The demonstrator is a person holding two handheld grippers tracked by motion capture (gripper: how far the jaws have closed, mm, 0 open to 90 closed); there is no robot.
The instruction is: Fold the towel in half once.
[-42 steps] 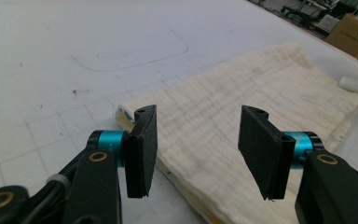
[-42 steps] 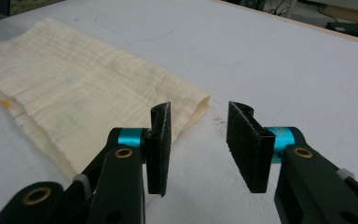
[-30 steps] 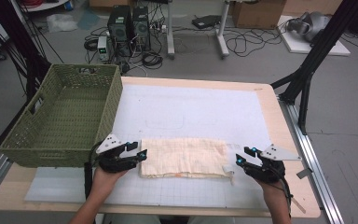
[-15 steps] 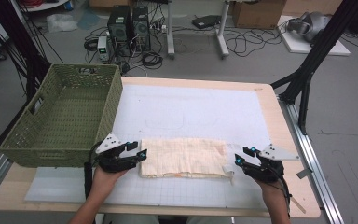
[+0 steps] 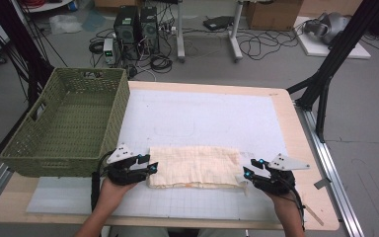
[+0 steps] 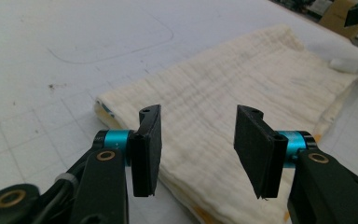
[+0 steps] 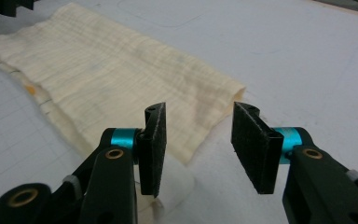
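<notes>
A folded cream cloth (image 5: 195, 165) lies flat on the white mat near the table's front edge. My left gripper (image 5: 152, 168) sits at its left end, open. Its jaws have just been closing, with the cloth's (image 6: 242, 74) end lying low between them and the pads (image 6: 149, 140) clear of the fabric. My right gripper (image 5: 246, 174) stands open at the cloth's right end. In the right gripper view the gripper (image 7: 198, 140) hovers over the cloth's (image 7: 102, 65) near corner without touching it.
A green woven basket (image 5: 49, 163) stands at the left, its near wall just beyond my left hand. The white gridded mat (image 5: 202, 113) covers most of the wooden table (image 5: 306, 148). Cables, computers and stands sit on the floor beyond.
</notes>
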